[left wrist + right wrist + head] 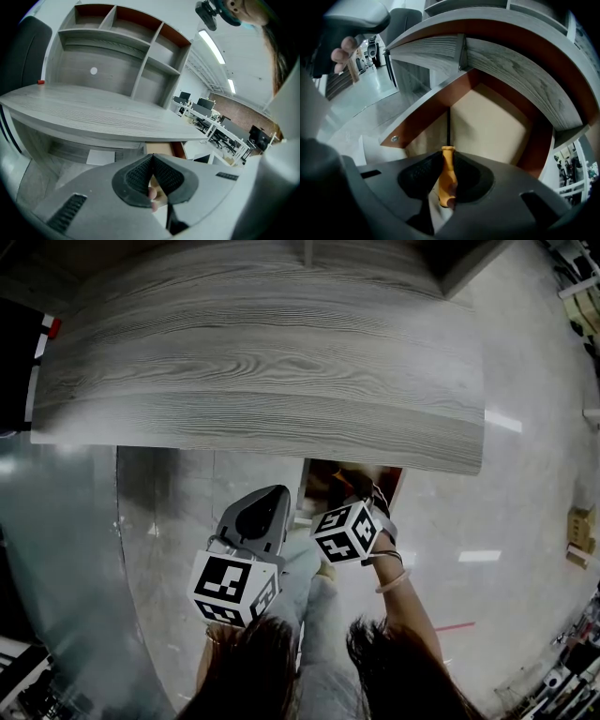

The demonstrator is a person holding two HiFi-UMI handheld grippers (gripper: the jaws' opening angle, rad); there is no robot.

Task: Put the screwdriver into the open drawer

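Observation:
My right gripper [448, 154] is shut on the screwdriver [447, 180], gripping its orange handle. The thin black shaft points forward over the open drawer [497, 122], which has a tan bottom and red-brown walls. In the head view the drawer [323, 482] sticks out from under the desk, and the right gripper [359, 498] is at its front edge. My left gripper [274, 495] hangs just left of the drawer. In the left gripper view its jaws [152, 159] are shut with nothing between them, and a fingertip shows behind them.
A grey wood-grain desk top [262, 362] overhangs the drawer. Behind the desk stands a shelving unit [117, 42], and a small red object [41, 82] lies at the desk's far left. The shiny floor [525, 474] spreads to the right.

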